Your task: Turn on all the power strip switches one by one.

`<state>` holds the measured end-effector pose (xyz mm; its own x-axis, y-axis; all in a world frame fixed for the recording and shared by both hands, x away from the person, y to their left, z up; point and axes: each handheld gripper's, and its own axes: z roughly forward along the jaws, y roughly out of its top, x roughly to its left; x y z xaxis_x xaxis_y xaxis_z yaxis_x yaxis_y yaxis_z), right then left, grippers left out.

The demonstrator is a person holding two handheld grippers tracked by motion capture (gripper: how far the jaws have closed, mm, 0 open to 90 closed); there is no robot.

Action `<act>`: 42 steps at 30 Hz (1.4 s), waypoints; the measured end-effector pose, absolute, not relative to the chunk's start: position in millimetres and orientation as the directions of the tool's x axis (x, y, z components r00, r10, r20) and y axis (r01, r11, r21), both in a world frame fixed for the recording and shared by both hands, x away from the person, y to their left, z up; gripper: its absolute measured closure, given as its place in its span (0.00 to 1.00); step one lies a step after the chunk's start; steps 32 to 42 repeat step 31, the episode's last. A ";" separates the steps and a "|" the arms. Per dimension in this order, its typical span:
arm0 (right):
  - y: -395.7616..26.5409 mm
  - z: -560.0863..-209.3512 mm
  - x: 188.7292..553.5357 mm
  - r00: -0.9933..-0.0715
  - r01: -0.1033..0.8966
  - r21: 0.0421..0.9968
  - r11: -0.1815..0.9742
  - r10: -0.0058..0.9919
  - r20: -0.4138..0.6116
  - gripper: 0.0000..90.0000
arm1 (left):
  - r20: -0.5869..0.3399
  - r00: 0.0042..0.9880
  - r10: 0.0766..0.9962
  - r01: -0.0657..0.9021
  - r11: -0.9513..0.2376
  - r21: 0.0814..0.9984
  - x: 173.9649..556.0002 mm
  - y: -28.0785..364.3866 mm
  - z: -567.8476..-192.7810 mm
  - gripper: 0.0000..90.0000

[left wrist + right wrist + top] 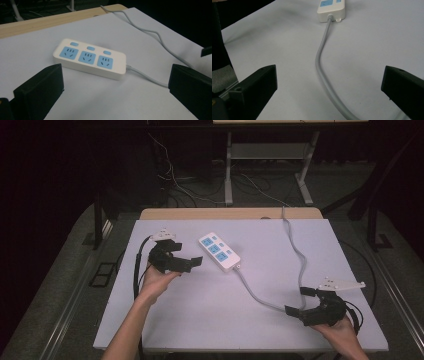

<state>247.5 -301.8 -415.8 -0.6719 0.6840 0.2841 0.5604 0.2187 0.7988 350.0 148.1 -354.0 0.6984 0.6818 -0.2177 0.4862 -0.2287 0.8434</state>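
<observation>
White power strip (219, 251) lies flat mid-worktop (200, 310), grey cord (260, 295) trailing toward the right side. Left claw (192, 262) hovers just left of the strip, jaws wide apart, holding nothing. Right claw (300, 302) sits at the near right, jaws apart, straddling the cord without touching it.

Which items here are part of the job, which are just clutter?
In play: power strip, its grey cable, left gripper and right gripper, both open.
Lying about: loose cables on the floor, desk legs behind the table.
</observation>
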 end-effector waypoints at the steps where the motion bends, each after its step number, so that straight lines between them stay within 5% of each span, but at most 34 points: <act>1: -301.2 -415.9 247.5 -0.672 0.560 0.799 0.219 0.683 0.284 0.00 | -0.216 0.700 0.681 0.483 -0.229 0.845 346.0 148.6 -354.7 0.00; 23: -295.0 -419.6 245.3 -0.680 0.567 0.793 0.222 0.670 0.298 0.00 | -0.252 0.704 0.664 0.487 -0.192 0.852 275.5 167.3 -409.0 0.00; 42: -295.2 -420.4 244.0 -0.681 0.567 0.793 0.221 0.668 0.300 0.00 | -0.251 0.709 0.659 0.489 -0.204 0.848 270.7 171.5 -418.2 0.00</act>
